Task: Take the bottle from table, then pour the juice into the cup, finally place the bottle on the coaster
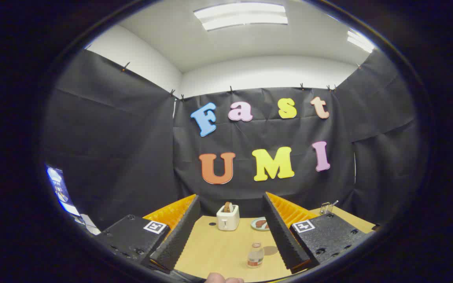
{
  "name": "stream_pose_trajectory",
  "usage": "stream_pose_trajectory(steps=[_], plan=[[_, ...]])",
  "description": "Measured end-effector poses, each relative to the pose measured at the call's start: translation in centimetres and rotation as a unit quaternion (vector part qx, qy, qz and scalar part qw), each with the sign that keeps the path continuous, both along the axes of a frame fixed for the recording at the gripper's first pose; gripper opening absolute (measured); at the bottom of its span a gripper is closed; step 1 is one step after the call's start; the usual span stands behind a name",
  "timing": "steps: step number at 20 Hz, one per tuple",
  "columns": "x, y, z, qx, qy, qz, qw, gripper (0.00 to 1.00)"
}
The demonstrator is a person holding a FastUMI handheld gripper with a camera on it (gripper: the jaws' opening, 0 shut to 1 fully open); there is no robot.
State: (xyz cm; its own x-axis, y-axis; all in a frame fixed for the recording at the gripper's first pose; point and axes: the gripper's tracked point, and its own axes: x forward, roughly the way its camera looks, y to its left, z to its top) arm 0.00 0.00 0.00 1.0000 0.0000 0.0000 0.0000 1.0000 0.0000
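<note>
A small clear bottle (pixel 255 255) with a little reddish juice at its bottom stands upright on the wooden table (pixel 218 247). It appears between my two fingers, closer to the right finger (pixel 283 232), and nothing touches it. My gripper (pixel 231 198) is open wide and held above the table, with nothing between its fingers. A small dark round spot (pixel 212 224) lies on the table left of the toaster; I cannot tell what it is.
A white toaster (pixel 227 217) with bread in it stands at the back of the table. A plate (pixel 260 224) with food lies to its right. A metal wire basket (pixel 327 207) sits at the far right. A person's hand (pixel 223 279) shows at the near edge.
</note>
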Motion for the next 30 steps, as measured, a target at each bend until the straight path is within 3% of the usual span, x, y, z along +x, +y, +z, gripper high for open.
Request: stream_pose_trajectory(steps=[30], plan=[[-2.7,3.4,-4.7,-0.014,0.035,0.011,0.999,1.0]])
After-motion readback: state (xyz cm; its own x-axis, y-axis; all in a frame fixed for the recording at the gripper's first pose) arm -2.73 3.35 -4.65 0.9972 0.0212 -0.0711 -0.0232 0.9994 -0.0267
